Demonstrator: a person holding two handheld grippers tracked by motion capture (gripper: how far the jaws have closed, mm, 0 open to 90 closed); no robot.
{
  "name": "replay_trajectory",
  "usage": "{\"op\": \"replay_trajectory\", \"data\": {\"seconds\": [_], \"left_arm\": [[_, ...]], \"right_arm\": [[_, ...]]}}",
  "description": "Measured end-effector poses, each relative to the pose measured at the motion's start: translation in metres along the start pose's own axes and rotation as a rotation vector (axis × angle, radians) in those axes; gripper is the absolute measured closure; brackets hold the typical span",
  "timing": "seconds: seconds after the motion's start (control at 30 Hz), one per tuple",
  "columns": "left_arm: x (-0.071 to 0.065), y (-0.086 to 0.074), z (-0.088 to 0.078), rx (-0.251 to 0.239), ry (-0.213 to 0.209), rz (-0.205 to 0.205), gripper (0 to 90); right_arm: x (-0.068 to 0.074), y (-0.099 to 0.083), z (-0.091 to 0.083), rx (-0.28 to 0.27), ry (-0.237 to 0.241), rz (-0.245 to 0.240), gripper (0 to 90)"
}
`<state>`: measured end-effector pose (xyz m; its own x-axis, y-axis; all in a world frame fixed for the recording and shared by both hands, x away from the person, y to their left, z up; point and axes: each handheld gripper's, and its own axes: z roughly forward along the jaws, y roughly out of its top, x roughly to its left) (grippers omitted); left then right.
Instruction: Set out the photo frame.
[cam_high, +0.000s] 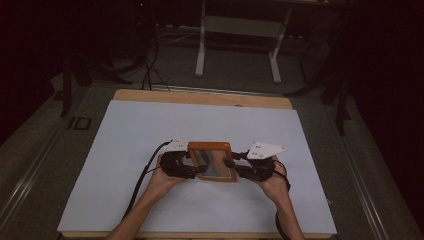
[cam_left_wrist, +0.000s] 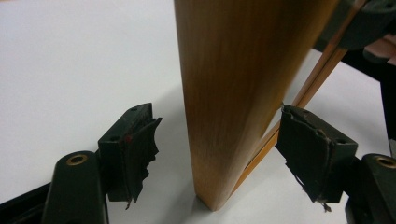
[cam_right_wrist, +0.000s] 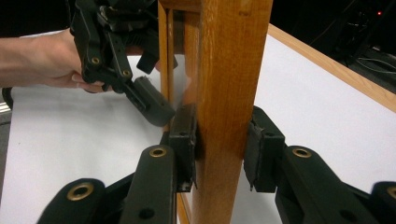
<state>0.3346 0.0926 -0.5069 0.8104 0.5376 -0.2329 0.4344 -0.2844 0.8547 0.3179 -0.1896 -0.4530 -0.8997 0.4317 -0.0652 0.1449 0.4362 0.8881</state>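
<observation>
We find a wooden frame (cam_high: 211, 161) with a glass or mirror pane standing on its lower edge on the white sheet (cam_high: 150, 130) that covers the wooden table (cam_high: 200, 96), a little nearer the person's side than the middle of the sheet. In the high view the frame sits between the two grippers, with the left gripper (cam_high: 192, 167) at its left side and the right gripper (cam_high: 235, 166) at its right side, each held in a hand coming up from the bottom edge. In the right gripper view we see the right gripper's (cam_right_wrist: 223, 149) two black pads set against opposite faces of the frame's side post (cam_right_wrist: 231, 93), so it is pinching the frame. In the left gripper view the left gripper (cam_left_wrist: 217, 154) has its jaws spread wide to either side of the frame's other post (cam_left_wrist: 233, 84): the left pad (cam_left_wrist: 135, 149) stands clear of the wood with white sheet showing in the gap, and the right pad (cam_left_wrist: 308, 149) lies close to the frame's thin inner edge, though we cannot tell whether it touches. The foot of that post rests on the sheet. The pads of the left gripper show torn, ragged edges. In the right gripper view the person's left hand (cam_right_wrist: 51, 60) and its gripper appear beyond the frame, with one jaw tip just beside the inner edge of the wood. Behind the table, the high view shows the white legs of a stand (cam_high: 240, 45) on a dark floor.
</observation>
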Motion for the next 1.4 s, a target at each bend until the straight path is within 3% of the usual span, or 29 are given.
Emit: {"op": "replay_trajectory", "data": {"seconds": [0.2,0.37,0.67,1.03,1.4], "left_arm": [[-0.006,0.000,0.001,0.004,-0.009,0.026,47.8],[-0.005,0.000,0.000,0.001,-0.010,0.004,49.4],[-0.009,0.002,-0.005,0.039,0.008,0.016,53.4],[-0.008,0.005,-0.015,0.058,0.039,0.000,53.7],[-0.006,0.008,-0.029,0.064,0.052,-0.036,54.0]], "right_arm": [[-0.003,-0.003,0.000,-0.004,-0.006,0.030,67.4],[-0.005,-0.004,0.000,-0.015,-0.008,0.038,67.0],[-0.003,-0.003,0.002,-0.020,-0.019,0.043,64.6],[-0.001,-0.002,0.011,-0.030,-0.022,0.082,63.0],[0.001,0.000,0.020,-0.082,-0.013,0.144,61.7]]}}
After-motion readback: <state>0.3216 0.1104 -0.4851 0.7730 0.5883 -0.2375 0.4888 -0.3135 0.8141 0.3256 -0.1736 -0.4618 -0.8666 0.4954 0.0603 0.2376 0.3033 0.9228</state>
